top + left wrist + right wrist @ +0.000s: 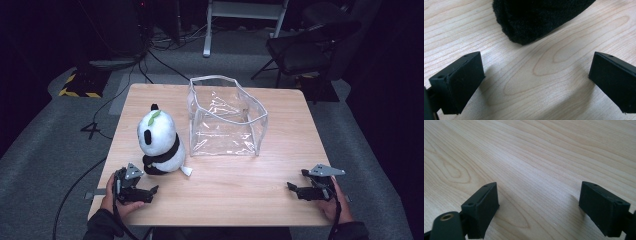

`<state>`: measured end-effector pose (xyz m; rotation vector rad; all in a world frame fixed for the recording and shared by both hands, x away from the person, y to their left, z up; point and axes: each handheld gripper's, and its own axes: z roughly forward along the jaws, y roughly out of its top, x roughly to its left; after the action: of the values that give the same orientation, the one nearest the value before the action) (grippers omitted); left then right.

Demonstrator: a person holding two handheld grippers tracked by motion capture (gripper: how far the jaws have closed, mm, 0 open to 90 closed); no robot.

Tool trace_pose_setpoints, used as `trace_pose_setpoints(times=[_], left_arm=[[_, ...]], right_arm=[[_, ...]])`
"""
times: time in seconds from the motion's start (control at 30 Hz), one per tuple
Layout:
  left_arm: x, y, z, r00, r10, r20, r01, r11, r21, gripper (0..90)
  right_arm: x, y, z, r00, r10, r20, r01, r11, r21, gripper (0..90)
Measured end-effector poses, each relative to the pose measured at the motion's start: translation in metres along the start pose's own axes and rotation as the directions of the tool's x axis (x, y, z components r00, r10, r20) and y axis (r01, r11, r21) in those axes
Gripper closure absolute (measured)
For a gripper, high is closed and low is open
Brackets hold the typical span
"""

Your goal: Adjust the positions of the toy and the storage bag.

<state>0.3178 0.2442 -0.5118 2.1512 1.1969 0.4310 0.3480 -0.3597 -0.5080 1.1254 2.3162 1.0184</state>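
Dark room, grey carpet, cables and a chair (305,50) far back; you sit at a light wood table (225,185).

High view: the panda plush (159,142) sits upright, left of centre, leaf on its head. The clear plastic bag (226,120) stands open just right of it, mouth up. Your left gripper (145,194) rests near the table's near-left edge, just below the panda. Your right gripper (295,189) rests near-right, well apart from both things. So your left hand is much the nearer to the toy; the panda lies just beyond it, slightly right.

Left gripper view: jaws spread wide, nothing between them, bare wood under them. The panda's black fur (536,20) sits dead ahead, close, not touching.

Right gripper view: jaws spread wide too, empty, wood grain ahead.

Likely next: push your left gripper forward onto the panda's black base.
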Motion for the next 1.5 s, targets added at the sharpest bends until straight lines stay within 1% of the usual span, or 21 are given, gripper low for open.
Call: trace_pose_setpoints(times=[0.33,0.5,0.6,0.73,0.77,0.8,0.87,0.93,1.0,1.03,1.1,1.13,1.17,1.2,1.23,1.27,1.3,1.37,1.4,1.43,1.5], left_arm=[[0.0,0.0,0.0,1.0,-0.004,-0.003,0.004,1.0,-0.001,0.1],[-0.001,0.0,0.0,1.0,-0.005,-0.004,0.005,1.0,-0.002,0.1],[-0.001,0.0,0.001,1.0,-0.007,-0.004,0.007,1.0,-0.002,0.1],[-0.001,0.001,0.001,1.0,-0.007,-0.005,0.007,1.0,-0.001,0.1],[-0.001,0.001,0.001,1.0,-0.006,-0.005,0.006,1.0,0.0,0.1],[-0.001,0.001,0.001,1.0,-0.006,-0.005,0.006,1.0,0.0,0.1],[-0.001,0.001,0.001,1.0,-0.007,-0.004,0.007,1.0,0.0,0.1],[-0.001,0.001,0.001,1.0,-0.006,-0.005,0.006,1.0,0.0,0.1],[0.0,0.001,0.0,1.0,-0.006,-0.004,0.006,1.0,0.001,0.1],[0.0,0.001,0.0,1.0,-0.005,-0.004,0.005,1.0,0.003,0.1],[0.0,0.001,0.0,1.0,-0.006,-0.004,0.006,1.0,0.002,0.1],[-0.001,0.001,0.0,1.0,-0.006,-0.004,0.006,1.0,0.002,0.1],[-0.001,0.001,0.001,1.0,-0.007,-0.005,0.007,1.0,0.0,0.1],[-0.001,0.001,0.001,1.0,-0.007,-0.005,0.007,1.0,0.0,0.1],[-0.001,0.001,0.0,1.0,-0.006,-0.004,0.006,1.0,0.002,0.1],[0.0,0.001,0.0,1.0,-0.006,-0.004,0.006,1.0,0.002,0.1],[0.0,0.001,0.0,1.0,-0.006,-0.004,0.006,1.0,0.002,0.1],[0.0,0.001,0.0,1.0,-0.006,-0.004,0.006,1.0,0.002,0.1],[0.0,0.001,0.0,1.0,-0.005,-0.004,0.005,1.0,0.002,0.1],[0.0,0.001,0.001,1.0,-0.006,-0.004,0.006,1.0,-0.001,0.1],[-0.001,0.001,0.001,1.0,-0.007,-0.004,0.007,1.0,-0.001,0.1]], right_arm=[[0.0,0.0,0.0,1.0,-0.006,-0.004,0.006,1.0,0.002,15.8],[0.001,0.0,0.0,0.9997,-0.023,-0.002,0.023,1.0,-0.002,15.2],[0.001,0.001,-0.001,0.999,-0.045,0.002,0.045,0.999,0.004,15.1],[-0.001,0.003,-0.001,0.9992,-0.04,0.001,0.04,0.999,0.013,16.0],[-0.001,0.003,-0.001,0.9992,-0.038,0.009,0.038,0.999,0.011,16.8],[-0.002,0.004,-0.002,0.9995,-0.031,0.008,0.031,1.0,0.003,18.3],[-0.002,0.005,-0.002,0.9995,-0.03,0.008,0.03,1.0,0.003,18.7],[-0.003,0.009,-0.006,0.9995,-0.028,0.014,0.028,1.0,-0.009,20.6],[-0.003,0.016,-0.01,0.9994,-0.029,0.019,0.029,0.999,-0.027,20.7],[-0.003,0.022,-0.014,0.9992,-0.033,0.023,0.034,0.999,-0.041,21.0],[-0.003,0.026,-0.015,0.9991,-0.033,0.025,0.034,0.998,-0.048,21.4],[-0.002,0.037,-0.019,0.9985,-0.043,0.033,0.045,0.996,-0.071,21.7],[-0.002,0.037,-0.019,0.9985,-0.043,0.033,0.045,0.996,-0.071,21.7],[-0.002,0.043,-0.02,0.9982,-0.047,0.037,0.05,0.996,-0.08,21.8],[-0.002,0.056,-0.024,0.998,-0.048,0.04,0.052,0.993,-0.105,22.7],[-0.002,0.056,-0.024,0.998,-0.048,0.04,0.052,0.993,-0.105,22.7],[-0.002,0.064,-0.025,0.9979,-0.051,0.039,0.055,0.991,-0.121,23.0],[0.0,0.081,-0.029,0.9977,-0.053,0.043,0.059,0.986,-0.155,23.8],[0.002,0.095,-0.03,0.9974,-0.059,0.041,0.065,0.983,-0.174,24.3],[0.002,0.095,-0.03,0.9974,-0.059,0.041,0.065,0.983,-0.174,24.3],[0.004,0.111,-0.03,0.9961,-0.073,0.049,0.081,0.978,-0.19,24.5]])
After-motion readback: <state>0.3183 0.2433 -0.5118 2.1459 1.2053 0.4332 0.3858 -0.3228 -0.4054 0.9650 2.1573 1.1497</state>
